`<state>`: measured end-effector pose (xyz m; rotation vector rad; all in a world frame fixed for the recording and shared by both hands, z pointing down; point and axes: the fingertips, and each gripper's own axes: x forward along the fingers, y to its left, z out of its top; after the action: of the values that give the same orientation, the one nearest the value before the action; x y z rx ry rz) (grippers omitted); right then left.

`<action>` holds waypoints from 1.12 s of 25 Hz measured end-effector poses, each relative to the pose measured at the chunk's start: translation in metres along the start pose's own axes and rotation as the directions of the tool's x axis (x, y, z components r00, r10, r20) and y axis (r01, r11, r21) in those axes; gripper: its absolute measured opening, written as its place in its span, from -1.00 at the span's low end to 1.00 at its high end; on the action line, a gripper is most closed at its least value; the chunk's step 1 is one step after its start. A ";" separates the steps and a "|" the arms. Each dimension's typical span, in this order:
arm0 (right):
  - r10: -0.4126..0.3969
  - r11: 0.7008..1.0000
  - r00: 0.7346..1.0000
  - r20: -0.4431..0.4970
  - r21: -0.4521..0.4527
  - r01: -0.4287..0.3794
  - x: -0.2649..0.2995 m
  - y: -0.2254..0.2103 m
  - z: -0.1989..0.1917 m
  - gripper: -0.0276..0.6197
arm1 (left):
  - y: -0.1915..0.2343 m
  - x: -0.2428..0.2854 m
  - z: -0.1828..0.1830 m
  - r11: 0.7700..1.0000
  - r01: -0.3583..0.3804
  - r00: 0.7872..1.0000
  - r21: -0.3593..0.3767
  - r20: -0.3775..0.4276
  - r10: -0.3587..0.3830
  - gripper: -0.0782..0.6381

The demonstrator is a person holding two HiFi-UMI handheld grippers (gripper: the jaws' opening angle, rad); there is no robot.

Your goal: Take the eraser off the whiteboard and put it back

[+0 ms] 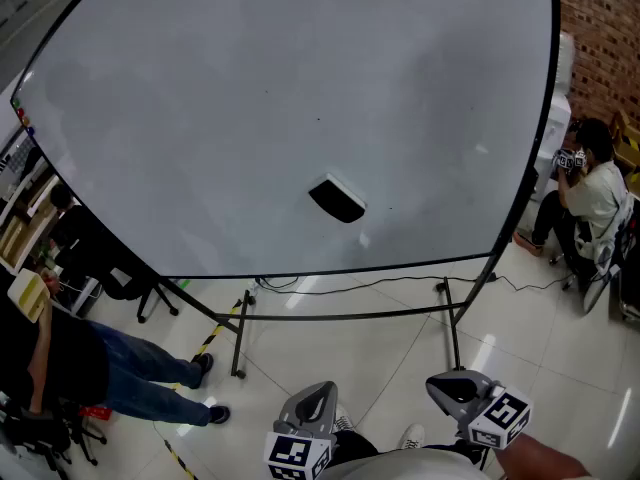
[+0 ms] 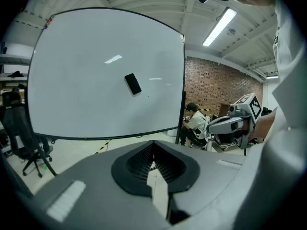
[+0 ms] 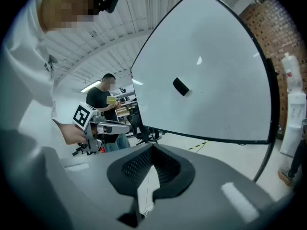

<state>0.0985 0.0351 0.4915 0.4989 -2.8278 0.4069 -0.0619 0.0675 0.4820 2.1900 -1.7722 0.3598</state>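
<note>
A black eraser [image 1: 338, 200] clings to the middle of a big whiteboard [image 1: 200, 118] on a wheeled stand. It also shows in the left gripper view, eraser [image 2: 133, 84], and in the right gripper view, eraser [image 3: 181, 86]. Both grippers hang low at the picture's bottom edge, well short of the board. My left gripper [image 1: 310, 400] is shut with nothing in it, its tips meeting [image 2: 153, 145]. The right gripper [image 1: 450, 386] looks the same, jaws together and empty [image 3: 152, 147]. Each gripper shows in the other's view: right gripper [image 2: 235, 123], left gripper [image 3: 103, 126].
The stand's black legs [image 1: 240, 338] and a cable [image 1: 400, 280] run along the tiled floor under the board. A seated person [image 1: 590, 193] is at the right by a brick wall [image 1: 600, 28]. Another person [image 1: 120, 363] stands at the left near an office chair [image 2: 21, 138].
</note>
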 end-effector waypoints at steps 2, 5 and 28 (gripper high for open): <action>-0.007 1.000 1.000 0.002 0.009 0.007 0.010 -0.006 0.001 -0.91 | 0.007 0.010 0.003 1.000 0.012 1.000 -0.007 0.011 -0.011 -0.73; -0.018 1.000 1.000 -0.001 0.018 0.018 0.028 -0.012 0.003 -0.91 | 0.016 0.025 0.011 0.999 0.048 0.999 0.001 0.025 -0.048 -0.73; -0.221 0.975 0.974 0.043 0.042 0.220 0.140 -0.064 0.072 -0.91 | 0.102 0.120 0.064 0.962 0.264 0.961 0.073 0.066 -0.268 -0.66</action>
<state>-0.0194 -0.0863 0.4778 0.8310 -2.7727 0.4089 -0.1366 -0.0856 0.4755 2.4774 -1.4914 0.2769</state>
